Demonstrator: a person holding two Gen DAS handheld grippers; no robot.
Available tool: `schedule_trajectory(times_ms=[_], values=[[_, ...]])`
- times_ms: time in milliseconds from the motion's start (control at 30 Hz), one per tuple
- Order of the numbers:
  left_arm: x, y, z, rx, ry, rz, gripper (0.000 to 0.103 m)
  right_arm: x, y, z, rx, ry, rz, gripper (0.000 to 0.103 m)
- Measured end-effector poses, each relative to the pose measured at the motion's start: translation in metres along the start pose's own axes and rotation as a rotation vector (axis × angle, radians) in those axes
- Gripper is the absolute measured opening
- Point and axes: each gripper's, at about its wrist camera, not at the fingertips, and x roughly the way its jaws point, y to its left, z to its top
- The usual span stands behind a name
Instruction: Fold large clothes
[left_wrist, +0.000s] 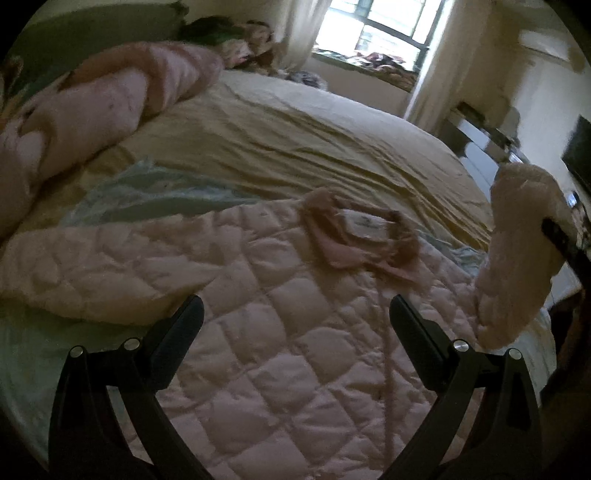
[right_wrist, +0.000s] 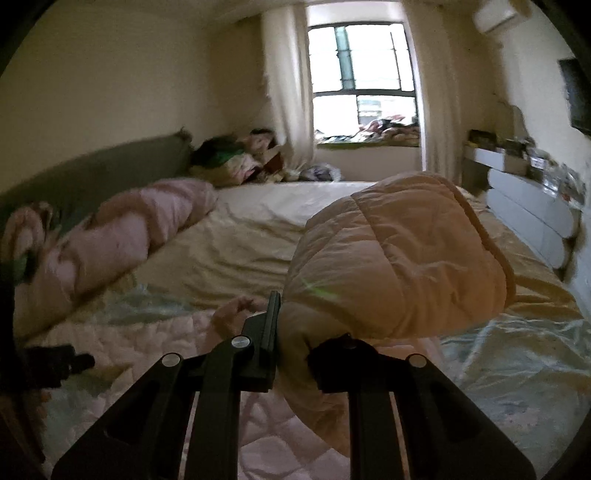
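One quilted pink jacket (left_wrist: 258, 332) lies spread on the bed (left_wrist: 332, 147), collar (left_wrist: 362, 236) away from us, and its sleeve (right_wrist: 399, 258) is raised off the rest, bulging in a thick puffy roll. We judge the chief risk is that sleeve slipping: our right gripper (right_wrist: 291, 354) is clenched on only a narrow fold of slick padded fabric, and the hanging bulk could tug it free or drag the body askew, spoiling the fold line. A second risk is the sleeve landing bunched instead of flat across the chest.

From the left wrist view, the lifted sleeve (left_wrist: 517, 251) hangs at the far right, well apart from our left gripper (left_wrist: 295, 325), which hovers released, jaws wide, just above the jacket's quilted front and gripping nothing.
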Motion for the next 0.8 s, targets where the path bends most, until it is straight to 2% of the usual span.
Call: schedule_trajectory(times_ms=[167, 233, 567, 800], values=[[0.012, 0.034, -0.004, -0.069, -0.008, 0.024, 0.094, 0.034, 0.044, -0.025, -0.082, 0.063, 0.012, 0.014], [0.020, 0.044, -0.007, -0.102, 0.012, 0.011, 0.094, 0.049, 0.061, -0.038, -0.104, 0.094, 0.016, 0.014], [0.056, 0.079, -0.019, -0.272, 0.039, -0.068, 0.094, 0.095, 0.097, -0.083, -0.136, 0.206, 0.039, 0.015], [0.072, 0.086, -0.030, -0.300, 0.038, -0.123, 0.094, 0.122, 0.114, -0.118, -0.134, 0.272, 0.066, 0.022]])
